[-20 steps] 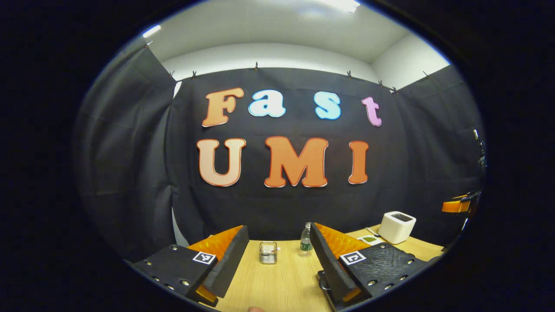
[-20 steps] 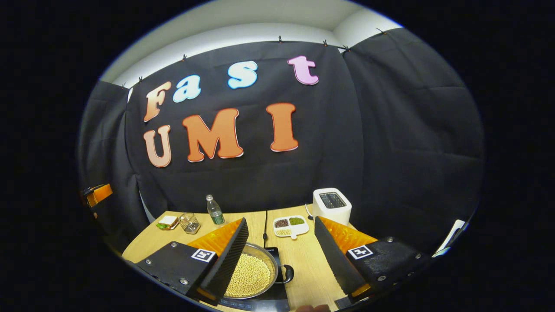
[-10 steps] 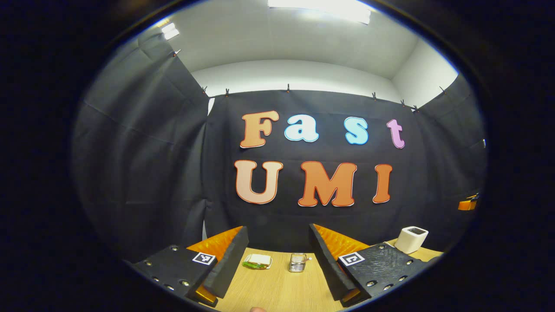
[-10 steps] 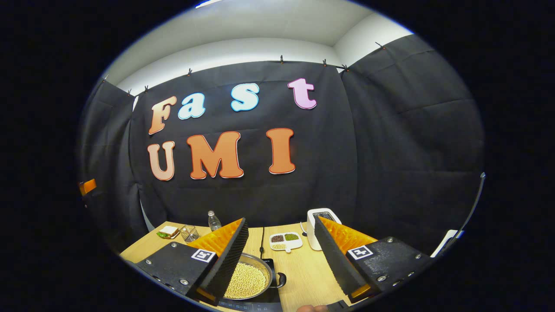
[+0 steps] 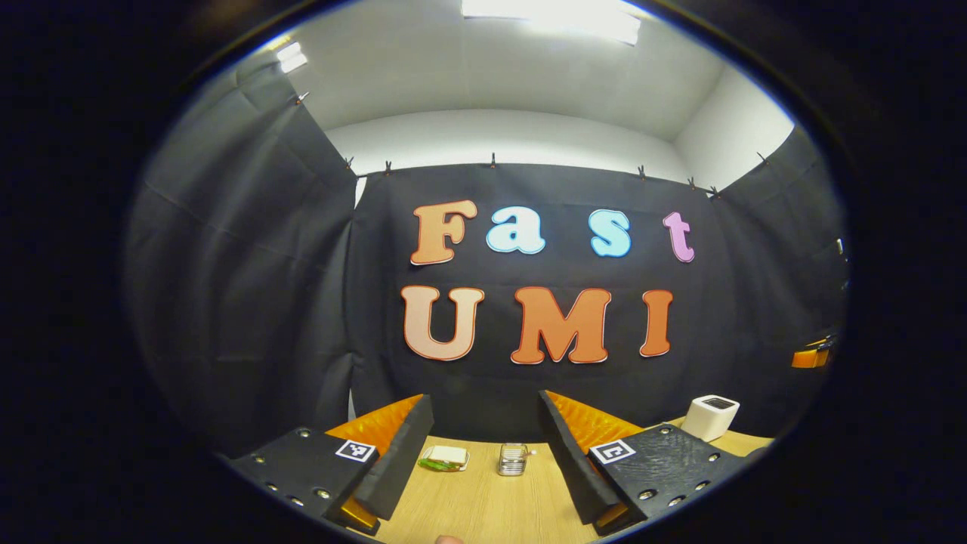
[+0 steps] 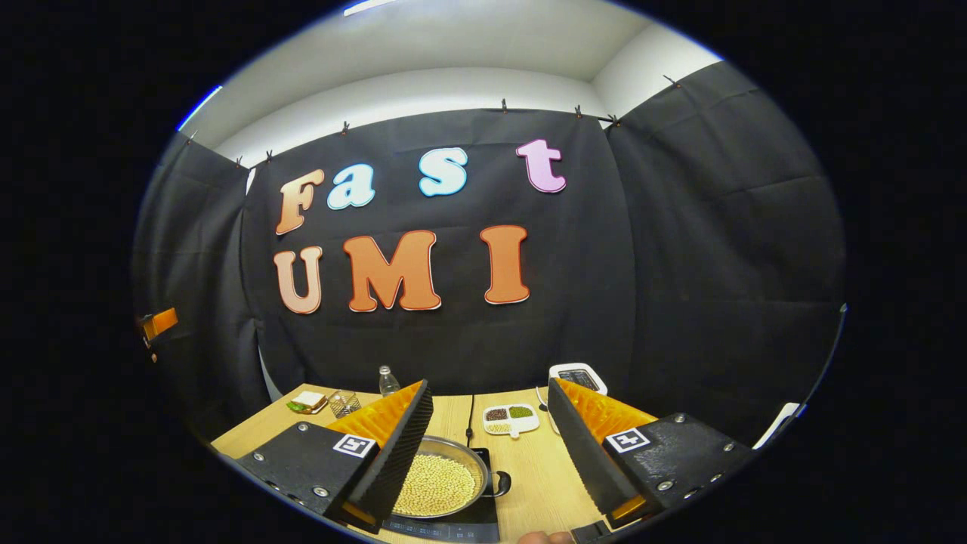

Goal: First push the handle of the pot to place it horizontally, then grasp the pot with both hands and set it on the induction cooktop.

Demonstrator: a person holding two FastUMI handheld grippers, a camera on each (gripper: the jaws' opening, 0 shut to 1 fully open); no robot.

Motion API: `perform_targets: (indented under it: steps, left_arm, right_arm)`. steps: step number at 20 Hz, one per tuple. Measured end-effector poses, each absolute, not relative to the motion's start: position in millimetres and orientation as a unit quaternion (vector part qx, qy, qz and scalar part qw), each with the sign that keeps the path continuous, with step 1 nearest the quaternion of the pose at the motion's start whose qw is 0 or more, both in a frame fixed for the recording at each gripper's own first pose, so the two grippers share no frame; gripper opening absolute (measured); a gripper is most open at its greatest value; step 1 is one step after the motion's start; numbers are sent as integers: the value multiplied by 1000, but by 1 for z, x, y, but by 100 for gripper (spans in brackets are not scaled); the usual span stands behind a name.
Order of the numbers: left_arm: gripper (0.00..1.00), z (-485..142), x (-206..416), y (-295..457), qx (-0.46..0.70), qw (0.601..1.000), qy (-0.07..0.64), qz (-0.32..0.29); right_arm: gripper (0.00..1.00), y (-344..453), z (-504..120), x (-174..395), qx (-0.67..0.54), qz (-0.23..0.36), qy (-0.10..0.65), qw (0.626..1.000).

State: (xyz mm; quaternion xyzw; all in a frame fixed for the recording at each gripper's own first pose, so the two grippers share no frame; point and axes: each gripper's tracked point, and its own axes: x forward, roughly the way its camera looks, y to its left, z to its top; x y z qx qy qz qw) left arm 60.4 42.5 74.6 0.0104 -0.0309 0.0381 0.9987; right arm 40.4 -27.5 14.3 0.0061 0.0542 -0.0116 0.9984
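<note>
In the right gripper view a steel pot (image 6: 442, 487) full of pale beans sits on the black induction cooktop (image 6: 483, 517), its dark handle (image 6: 502, 483) pointing right. My right gripper (image 6: 483, 453) hangs open above and behind the pot, nothing between its fingers; the left finger (image 6: 396, 453) hides part of the pot. My left gripper (image 5: 480, 461) is open over bare wooden table (image 5: 483, 506), holding nothing. At the left edge of the right gripper view the left gripper (image 6: 155, 325) appears far off.
A sandwich (image 5: 446, 458) and a small wire basket (image 5: 512, 459) lie ahead of the left gripper. A white toaster (image 6: 578, 378), a divided dish of beans (image 6: 511, 418), a water bottle (image 6: 388, 381) and the cooktop's cord (image 6: 470, 419) stand at the back of the table.
Both grippers have lifted and tilted upward, away from the table. The left view swung left, from the bottle and basket to the sandwich. The pot stays on the cooktop.
</note>
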Motion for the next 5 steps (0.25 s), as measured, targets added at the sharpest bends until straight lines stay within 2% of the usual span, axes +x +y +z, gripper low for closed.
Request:
perform_targets:
  steps: [5]
  left_arm:
    - [87,67,62,41,15,999,-20,36]
  right_arm:
    - [95,-28,12,37,16,-10,55,998]
